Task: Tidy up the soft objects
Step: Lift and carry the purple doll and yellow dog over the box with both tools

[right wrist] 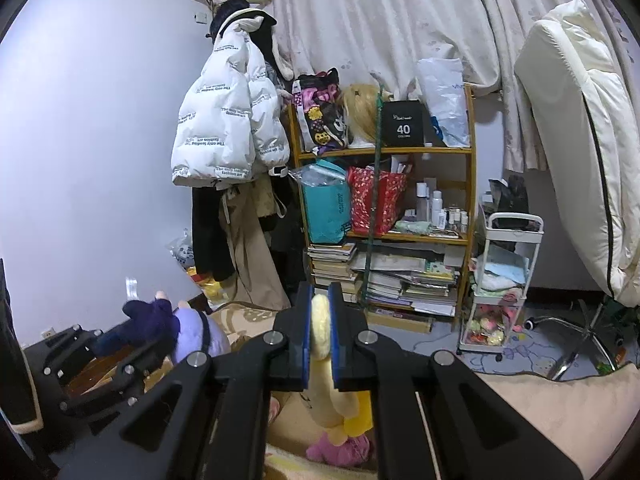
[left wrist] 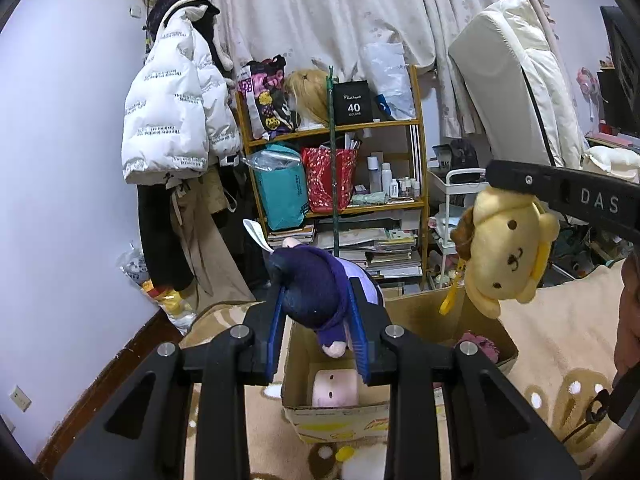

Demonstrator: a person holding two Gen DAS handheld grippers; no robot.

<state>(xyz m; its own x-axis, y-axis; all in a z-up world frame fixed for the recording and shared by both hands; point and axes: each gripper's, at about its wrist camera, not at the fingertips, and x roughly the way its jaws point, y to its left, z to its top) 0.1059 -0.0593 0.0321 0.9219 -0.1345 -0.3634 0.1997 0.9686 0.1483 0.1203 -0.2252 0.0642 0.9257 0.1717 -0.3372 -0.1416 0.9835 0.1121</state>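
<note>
My left gripper [left wrist: 318,292] is shut on a purple plush doll [left wrist: 316,284] and holds it above an open cardboard box [left wrist: 340,416]. A pink plush [left wrist: 334,388] and a dark pink plush [left wrist: 482,346] lie in the box. My right gripper [right wrist: 320,300] is shut on a yellow dog plush [right wrist: 326,364], which hangs over the box. In the left wrist view that yellow dog plush [left wrist: 506,248] dangles from the right gripper's finger [left wrist: 560,190] at the right. In the right wrist view the purple doll [right wrist: 176,324] shows at the left in the left gripper.
A beige patterned blanket [left wrist: 560,328] lies under the box. A wooden shelf [left wrist: 336,200] full of bags, bottles and books stands behind. Coats [left wrist: 176,120] hang left of it. A white cart [right wrist: 500,280] and a propped mattress [right wrist: 580,140] are on the right.
</note>
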